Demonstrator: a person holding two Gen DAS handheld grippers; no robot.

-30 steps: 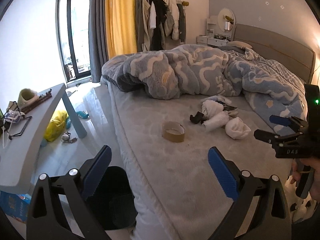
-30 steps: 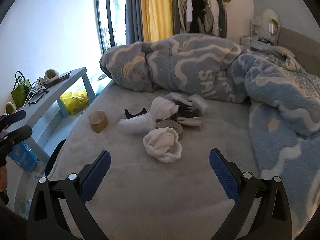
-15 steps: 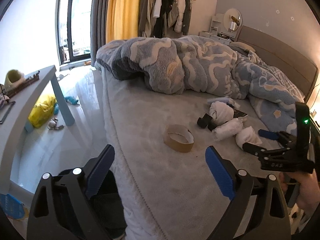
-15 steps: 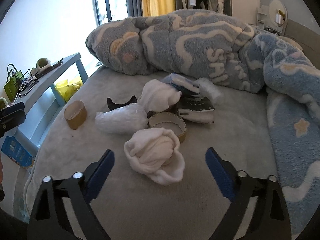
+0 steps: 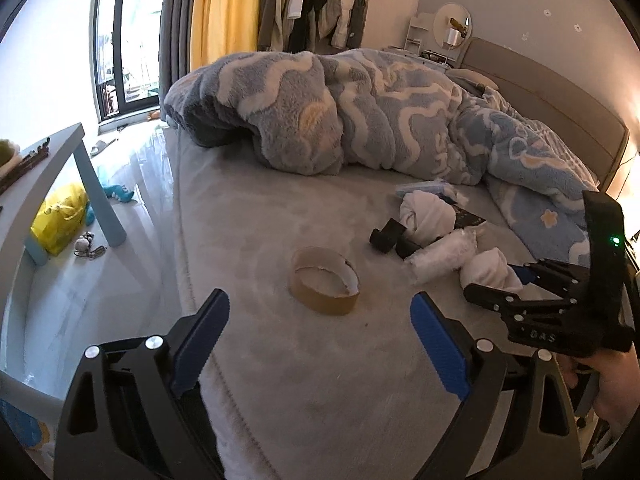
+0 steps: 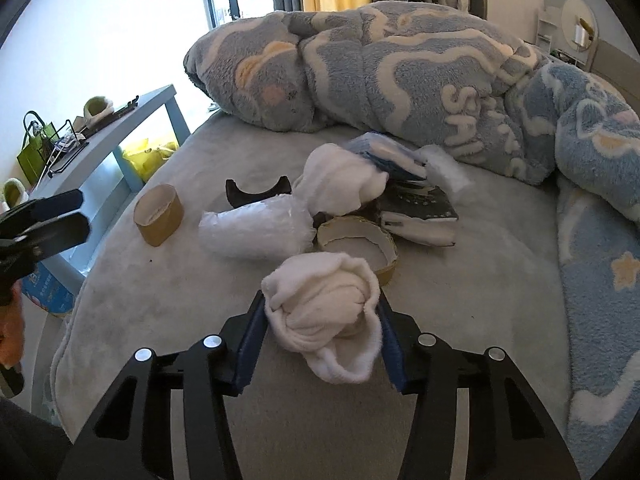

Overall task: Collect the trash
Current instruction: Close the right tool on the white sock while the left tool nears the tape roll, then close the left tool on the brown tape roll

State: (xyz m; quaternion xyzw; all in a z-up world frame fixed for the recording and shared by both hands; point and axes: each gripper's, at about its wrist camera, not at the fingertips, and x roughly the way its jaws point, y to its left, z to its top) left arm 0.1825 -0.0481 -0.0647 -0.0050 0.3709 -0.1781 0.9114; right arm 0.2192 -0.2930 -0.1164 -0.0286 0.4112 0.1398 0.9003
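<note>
On the grey bed (image 6: 480,300) lies a heap of litter. My right gripper (image 6: 320,302) is closing, its blue pads against both sides of a white cloth wad (image 6: 320,304). Behind the wad sit a cardboard tape ring (image 6: 360,240), a roll of bubble wrap (image 6: 256,232), a second white wad (image 6: 340,184), a black curved piece (image 6: 256,196) and a dark packet (image 6: 420,204). A brown tape roll (image 5: 308,256) lies apart to the left. My left gripper (image 5: 319,308) is open just short of that roll with nothing between its fingers. The left wrist view also catches the right gripper (image 5: 516,280) at the wad (image 5: 486,270).
A bunched blue and white blanket (image 5: 360,120) covers the far half of the bed. Left of the bed stands a pale blue side table (image 5: 84,160), with a yellow bag (image 5: 60,216) and small items on the floor beneath. A grey headboard (image 5: 540,92) closes the right side.
My right gripper has dropped onto the nearest white wad and its jaws have narrowed around it. My left gripper has moved forward and down toward the brown tape roll, still open.
</note>
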